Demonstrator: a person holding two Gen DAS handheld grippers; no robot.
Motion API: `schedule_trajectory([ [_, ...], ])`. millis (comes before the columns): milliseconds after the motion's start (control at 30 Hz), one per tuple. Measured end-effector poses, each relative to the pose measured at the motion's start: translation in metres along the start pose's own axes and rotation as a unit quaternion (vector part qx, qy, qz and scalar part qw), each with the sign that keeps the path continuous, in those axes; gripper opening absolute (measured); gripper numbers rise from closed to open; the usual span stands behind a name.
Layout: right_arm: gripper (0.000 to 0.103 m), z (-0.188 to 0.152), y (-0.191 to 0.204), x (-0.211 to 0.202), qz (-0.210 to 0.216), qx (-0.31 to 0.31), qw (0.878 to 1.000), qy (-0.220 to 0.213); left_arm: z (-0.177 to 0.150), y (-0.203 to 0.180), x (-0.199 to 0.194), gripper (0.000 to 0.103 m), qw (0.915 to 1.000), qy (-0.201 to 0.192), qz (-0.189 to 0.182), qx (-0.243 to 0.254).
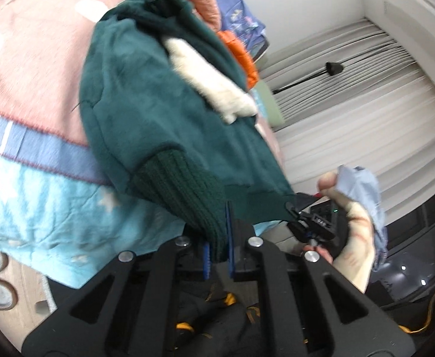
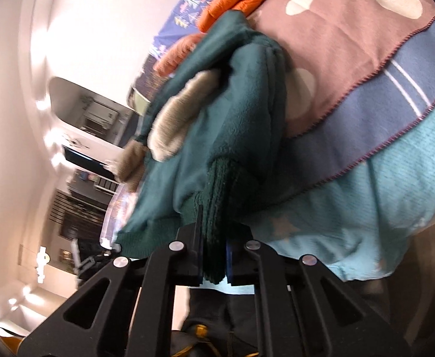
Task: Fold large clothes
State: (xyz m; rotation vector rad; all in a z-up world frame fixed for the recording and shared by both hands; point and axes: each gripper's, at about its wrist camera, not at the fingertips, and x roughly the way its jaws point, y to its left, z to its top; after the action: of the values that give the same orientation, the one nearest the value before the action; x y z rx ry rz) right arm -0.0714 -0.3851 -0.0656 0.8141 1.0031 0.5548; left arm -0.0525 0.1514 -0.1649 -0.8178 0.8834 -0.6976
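A dark green fleece sweater (image 1: pixel 146 101) with a cream patch (image 1: pixel 214 83) and ribbed knit cuffs hangs lifted above the bed. My left gripper (image 1: pixel 217 238) is shut on one ribbed cuff (image 1: pixel 184 187). My right gripper (image 2: pixel 214 247) is shut on another ribbed cuff (image 2: pixel 217 196) of the same sweater (image 2: pixel 235 104). The right gripper also shows in the left wrist view (image 1: pixel 303 217), clamped at the sweater's hem, held by a hand. The sweater is bunched, and its far part rests against other clothes.
The bed carries a pink, blue and turquoise blanket (image 1: pixel 32 95). An orange puffer jacket (image 1: pixel 241 50) and a blue patterned cloth (image 1: pixel 241 9) lie behind the sweater. White curtains (image 1: pixel 366 113) hang at the right. Wooden floor (image 1: pixel 15 303) shows at the lower left.
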Motion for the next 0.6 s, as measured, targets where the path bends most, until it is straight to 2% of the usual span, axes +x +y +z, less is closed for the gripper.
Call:
schedule_trajectory([
  [167, 0.010, 0.016, 0.004, -0.005, 0.074, 0.029, 0.997, -0.006, 0.018, -0.008, -0.001, 0.007, 0.9990, -0.011, -0.044, -0.006],
  [433, 0.010, 0.063, 0.023, -0.012, 0.177, 0.063, 0.982, -0.025, 0.071, -0.029, -0.010, 0.007, 0.9910, -0.036, -0.129, -0.005],
  [600, 0.010, 0.109, 0.049, -0.003, 0.216, 0.059, 0.974, -0.037, 0.114, -0.052, -0.009, 0.007, 0.9894, -0.046, -0.136, 0.022],
])
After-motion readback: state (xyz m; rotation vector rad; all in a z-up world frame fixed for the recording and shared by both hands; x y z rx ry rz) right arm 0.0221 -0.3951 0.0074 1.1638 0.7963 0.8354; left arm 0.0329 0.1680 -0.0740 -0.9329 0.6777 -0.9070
